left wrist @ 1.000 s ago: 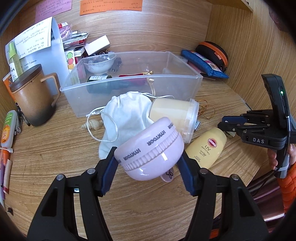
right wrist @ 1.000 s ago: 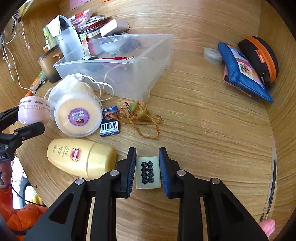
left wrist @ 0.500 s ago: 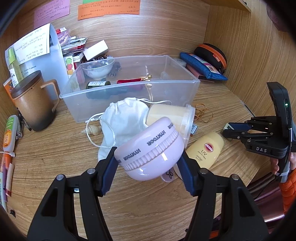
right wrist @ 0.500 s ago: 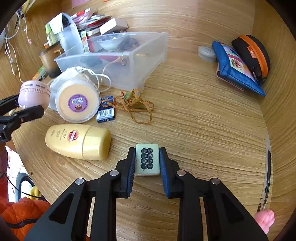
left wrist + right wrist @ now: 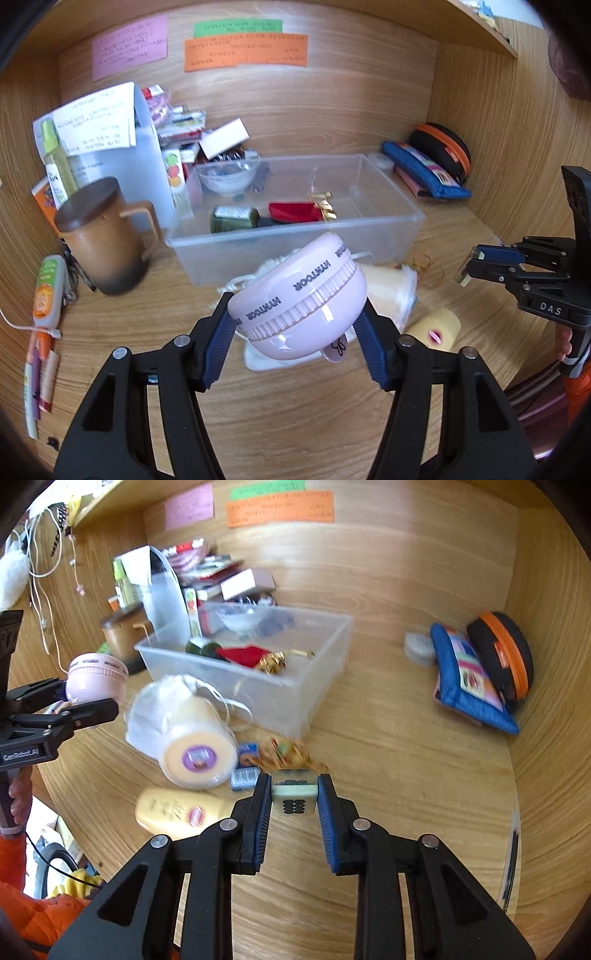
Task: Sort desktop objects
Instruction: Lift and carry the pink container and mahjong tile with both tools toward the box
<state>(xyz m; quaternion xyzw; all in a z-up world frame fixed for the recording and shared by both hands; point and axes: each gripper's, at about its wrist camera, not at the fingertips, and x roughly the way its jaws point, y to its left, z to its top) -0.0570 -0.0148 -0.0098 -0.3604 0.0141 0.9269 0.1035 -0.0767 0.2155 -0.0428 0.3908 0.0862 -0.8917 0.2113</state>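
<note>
- The pink HYMTOOR jar [image 5: 299, 295] is clamped between the pads of the left gripper [image 5: 295, 325], held tilted above the desk, just short of the clear plastic bin [image 5: 388, 236]
- The right gripper [image 5: 294, 801] is clenched on a green mahjong tile [image 5: 294, 797], lifted over the wooden desk [image 5: 406, 775]
- Step in hand, as I judge it: carrying both pieces to the bin, which already holds a small bottle [image 5: 234, 218] and a red pouch [image 5: 291, 212]
- Next move calls for clearing the bin's near wall, then letting go over free floor
- The white drawstring bag [image 5: 166, 701] and sunscreen tube [image 5: 177, 812] are yet to be sorted
</note>
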